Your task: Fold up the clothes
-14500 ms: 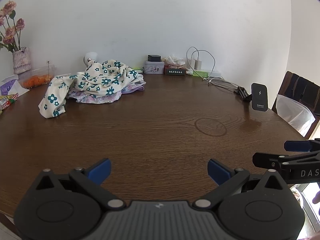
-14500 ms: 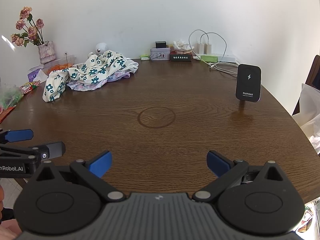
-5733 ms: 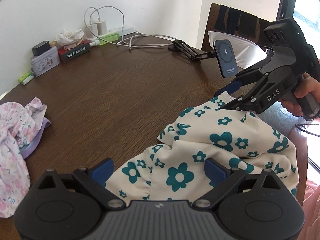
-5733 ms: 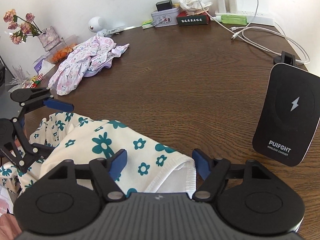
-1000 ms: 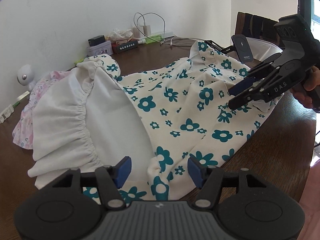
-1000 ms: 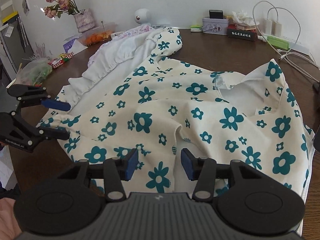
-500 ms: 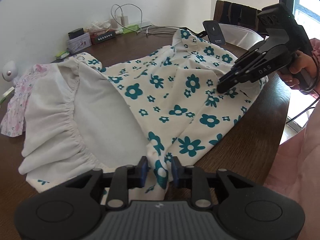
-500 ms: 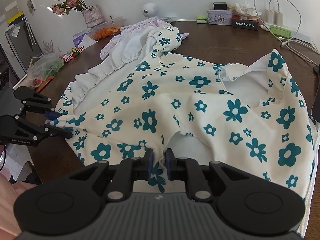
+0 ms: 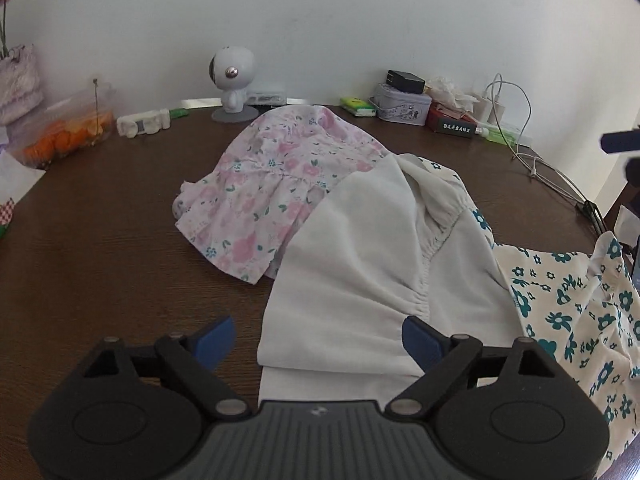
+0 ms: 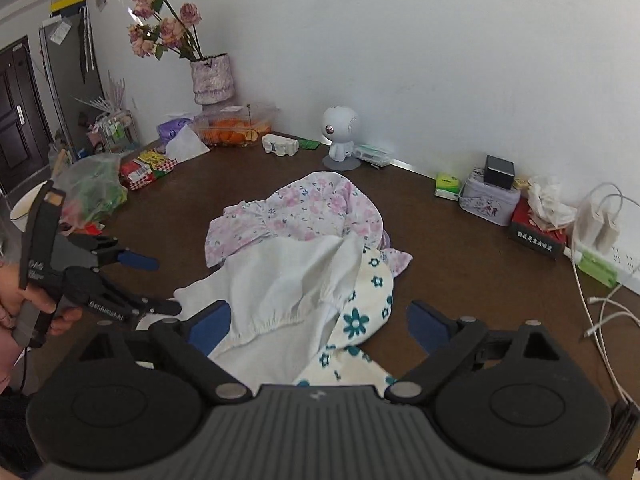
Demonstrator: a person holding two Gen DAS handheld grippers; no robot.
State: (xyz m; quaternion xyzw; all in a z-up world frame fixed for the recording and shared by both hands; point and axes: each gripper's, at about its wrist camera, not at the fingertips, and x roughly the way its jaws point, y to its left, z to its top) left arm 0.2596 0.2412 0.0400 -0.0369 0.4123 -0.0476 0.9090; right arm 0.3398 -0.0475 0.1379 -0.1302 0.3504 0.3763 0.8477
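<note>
Left gripper (image 9: 316, 336) fingers opening wide above cream dress (image 9: 360, 264); right gripper (image 10: 320, 320) likewise.

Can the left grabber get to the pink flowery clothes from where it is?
Probably yes. The left gripper, its jaws opening with nothing pinched, faces the pink floral garment over bare table. The teal-flowered garment covers only its right side.

1. "GenRobot.AI", partly legible, in white along the black arm of the left gripper (image 10: 160, 284), seen from the right wrist view.
2. White characters on the dark red box (image 10: 538, 236) by the wall: too small to read.
</note>
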